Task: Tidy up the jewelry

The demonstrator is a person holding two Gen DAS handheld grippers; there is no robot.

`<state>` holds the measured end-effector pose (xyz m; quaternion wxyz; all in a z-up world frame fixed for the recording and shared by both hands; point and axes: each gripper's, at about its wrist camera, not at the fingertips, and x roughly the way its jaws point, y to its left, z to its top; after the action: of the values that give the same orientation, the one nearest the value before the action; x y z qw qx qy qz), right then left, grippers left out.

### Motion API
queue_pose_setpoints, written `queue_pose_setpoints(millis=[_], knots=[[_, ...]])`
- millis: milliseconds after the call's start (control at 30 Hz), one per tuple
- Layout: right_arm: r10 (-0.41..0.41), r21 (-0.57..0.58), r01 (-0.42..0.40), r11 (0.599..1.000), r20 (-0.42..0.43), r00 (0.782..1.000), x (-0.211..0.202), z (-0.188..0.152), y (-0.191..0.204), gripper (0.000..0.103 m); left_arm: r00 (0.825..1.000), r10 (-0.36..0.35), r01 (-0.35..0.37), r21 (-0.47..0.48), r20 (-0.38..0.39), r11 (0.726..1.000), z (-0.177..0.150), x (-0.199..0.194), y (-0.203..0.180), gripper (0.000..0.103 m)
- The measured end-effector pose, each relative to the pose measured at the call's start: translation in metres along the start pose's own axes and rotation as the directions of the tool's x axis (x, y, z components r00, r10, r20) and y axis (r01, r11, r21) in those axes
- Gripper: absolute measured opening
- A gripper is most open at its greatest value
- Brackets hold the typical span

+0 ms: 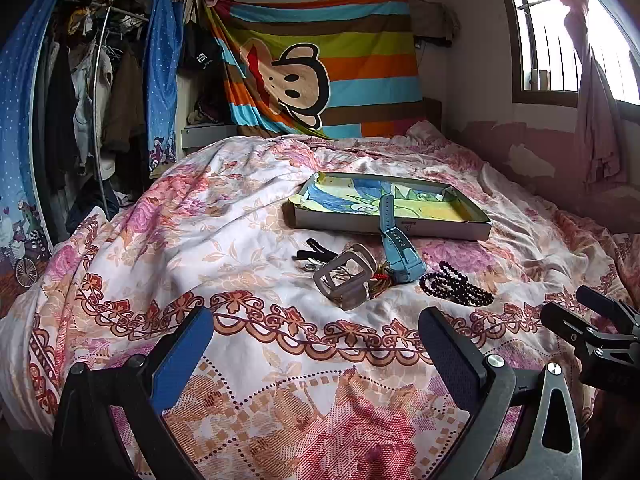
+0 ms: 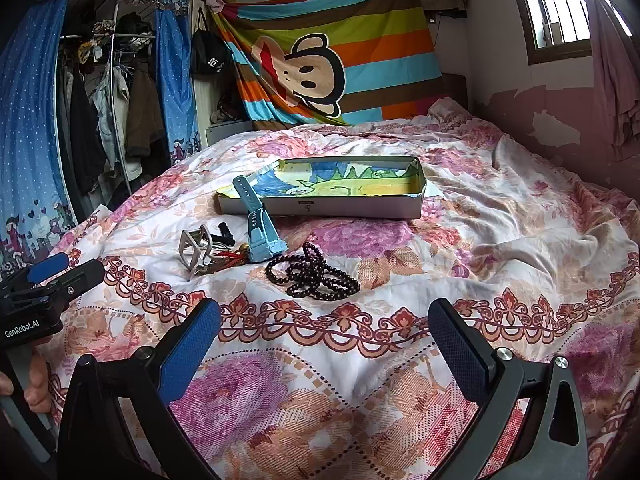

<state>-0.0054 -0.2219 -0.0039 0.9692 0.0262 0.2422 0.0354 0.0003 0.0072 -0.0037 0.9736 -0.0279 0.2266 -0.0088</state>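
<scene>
A shallow cardboard tray [image 1: 440, 232] [image 2: 340, 208] lined with a coloured drawing lies on the floral bed. A light blue watch [image 1: 394, 240] [image 2: 258, 224] leans over the tray's near rim. In front of it lie a silver belt buckle [image 1: 344, 276] [image 2: 196, 250], a red-tasselled trinket [image 1: 380, 280] [image 2: 232, 258], a small black item [image 1: 316, 252] [image 2: 224, 236] and a coil of dark bead strands [image 1: 456, 284] [image 2: 316, 276]. My left gripper [image 1: 316, 356] and right gripper [image 2: 324, 348] both hover open, short of the pile, holding nothing.
The floral quilt [image 1: 240, 208] [image 2: 500, 220] is rumpled, with folds toward the right. An open wardrobe [image 1: 92, 92] with blue curtains stands left. A striped cartoon cloth [image 1: 320, 64] hangs behind the bed; a window [image 1: 556, 32] is at right.
</scene>
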Motion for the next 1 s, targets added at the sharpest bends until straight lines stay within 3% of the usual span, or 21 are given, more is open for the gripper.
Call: queue_pose_setpoints(millis=[400, 533, 633, 800, 867, 1000], knots=[[-0.036, -0.017, 0.036, 0.999, 0.016, 0.999, -0.002, 0.000, -0.002, 0.102, 1.000, 0.001, -0.001, 0.001, -0.018, 1.000, -0.001, 0.004, 0.003, 0.103], [0.033, -0.012, -0.034, 0.999, -0.040, 0.999, 0.007, 0.009, -0.010, 0.102, 0.996, -0.017, 0.017, 0.007, -0.091, 1.000, 0.008, 0.017, 0.008, 0.103], [0.089, 0.005, -0.088, 0.996, -0.079, 0.993, 0.019, 0.021, -0.022, 0.102, 0.986, -0.071, 0.075, 0.018, -0.148, 0.997, 0.017, 0.032, 0.013, 0.103], [0.149, -0.002, -0.153, 0.988, -0.196, 0.969, 0.055, 0.038, -0.030, 0.102, 0.955, -0.168, 0.173, 0.001, -0.246, 0.985, 0.026, 0.069, 0.018, 0.103], [0.187, 0.026, -0.187, 0.982, -0.259, 0.947, 0.078, 0.045, -0.036, 0.102, 0.935, -0.219, 0.229, 0.003, -0.278, 0.973, 0.030, 0.085, 0.015, 0.101], [0.226, 0.027, -0.229, 0.973, -0.317, 0.921, 0.109, 0.050, -0.036, 0.102, 0.920, -0.248, 0.269, 0.028, -0.303, 0.963, 0.040, 0.112, 0.006, 0.098]])
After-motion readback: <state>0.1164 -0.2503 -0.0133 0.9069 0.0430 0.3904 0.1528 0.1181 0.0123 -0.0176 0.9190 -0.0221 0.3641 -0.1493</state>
